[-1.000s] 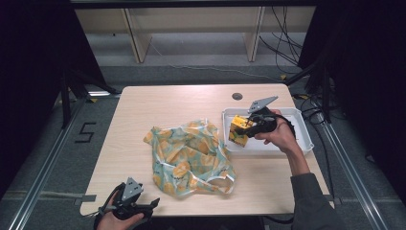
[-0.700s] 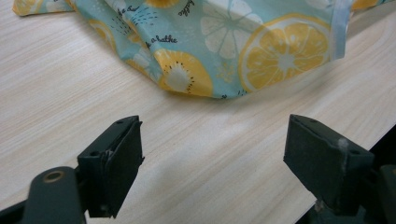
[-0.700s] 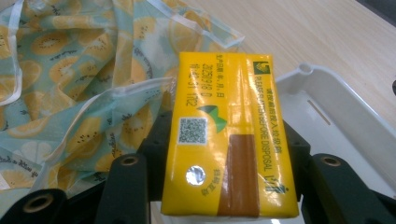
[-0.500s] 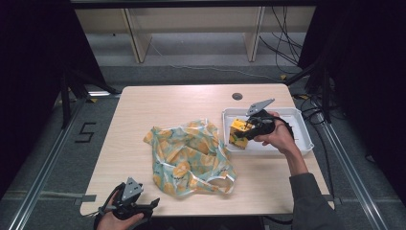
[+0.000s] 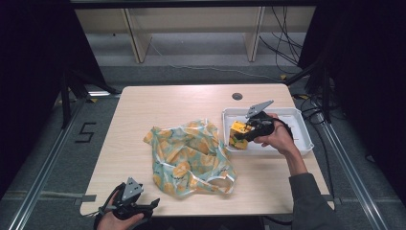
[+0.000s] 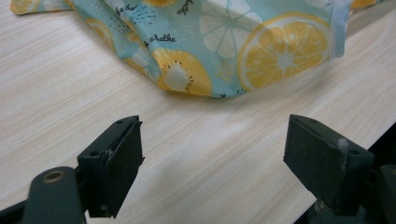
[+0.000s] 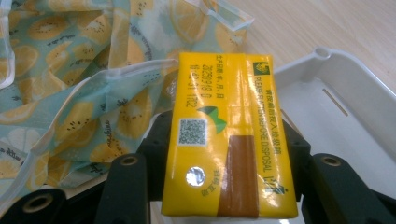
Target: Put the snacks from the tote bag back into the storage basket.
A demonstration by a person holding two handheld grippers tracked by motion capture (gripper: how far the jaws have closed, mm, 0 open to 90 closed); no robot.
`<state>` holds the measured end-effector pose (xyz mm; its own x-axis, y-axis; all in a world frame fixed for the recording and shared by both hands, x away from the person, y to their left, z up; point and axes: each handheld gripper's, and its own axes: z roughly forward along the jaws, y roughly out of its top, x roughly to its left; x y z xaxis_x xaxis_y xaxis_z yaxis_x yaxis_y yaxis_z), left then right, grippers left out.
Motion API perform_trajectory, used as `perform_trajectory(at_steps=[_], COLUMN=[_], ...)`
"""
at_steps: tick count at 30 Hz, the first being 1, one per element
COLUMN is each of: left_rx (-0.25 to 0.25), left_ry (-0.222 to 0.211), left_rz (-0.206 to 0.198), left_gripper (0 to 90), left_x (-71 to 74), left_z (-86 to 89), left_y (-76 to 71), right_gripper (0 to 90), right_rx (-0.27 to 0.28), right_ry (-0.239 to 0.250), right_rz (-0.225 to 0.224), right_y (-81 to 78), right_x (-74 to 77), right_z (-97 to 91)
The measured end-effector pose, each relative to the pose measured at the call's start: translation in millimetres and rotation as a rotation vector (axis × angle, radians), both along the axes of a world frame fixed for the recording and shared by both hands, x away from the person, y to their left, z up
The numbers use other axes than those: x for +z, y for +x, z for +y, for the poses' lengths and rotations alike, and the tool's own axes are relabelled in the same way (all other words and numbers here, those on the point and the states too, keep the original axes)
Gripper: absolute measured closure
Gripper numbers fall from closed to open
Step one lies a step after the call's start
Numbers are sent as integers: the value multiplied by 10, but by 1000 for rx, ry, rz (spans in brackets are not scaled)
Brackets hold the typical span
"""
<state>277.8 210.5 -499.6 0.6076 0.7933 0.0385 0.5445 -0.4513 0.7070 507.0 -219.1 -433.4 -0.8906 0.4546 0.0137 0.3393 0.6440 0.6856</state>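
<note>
The yellow pack (image 7: pixel 229 135) sits between the two black jaws of the right tool (image 5: pixel 245 133), which is about half closed and presses on both long sides of the pack. In the right gripper view the pack stands up out of the jaws, with its printed face and a small QR code toward the camera and a brown stripe along one side. In the high view the pack is over the left end of the white tray (image 5: pixel 300 115), just above the tray's near-left corner, so it seems lifted and not resting there.

The risk I see is a slip. The wrapper looks smooth and glossy, and the jaws hold only the lower part of the pack, so a quick turn of the hand could let it slide out and drop onto the tray or the desk (image 5: pixel 167 105). A second risk is the lemon-print bag (image 5: pixel 189 155), which lies just left of the tray, very close to the pack. Its loose mouth edge could catch the pack's corner if the pack goes in at an angle, and then the bag would be pushed away instead of filled.

The left tool (image 6: pixel 212 156) is far from the tray, at the near edge of the desk, just before the bag. Its jaws stand wide apart and hold nothing.
</note>
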Motion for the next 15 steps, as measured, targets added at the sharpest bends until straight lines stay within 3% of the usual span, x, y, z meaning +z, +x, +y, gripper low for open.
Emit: perform_trajectory(at_steps=[9,15], left_rx=[2,2], left_ry=[-5,-12], left_rz=[5,9], left_gripper=[192,194], left_x=[-2,-1], left_z=[-5,-5], left_y=[-3,-7], right_gripper=[515,509], right_rx=[12,15], right_ry=[-15,4], right_rz=[13,4], right_y=[1,0], right_x=[-41,-64], right_z=[2,-18])
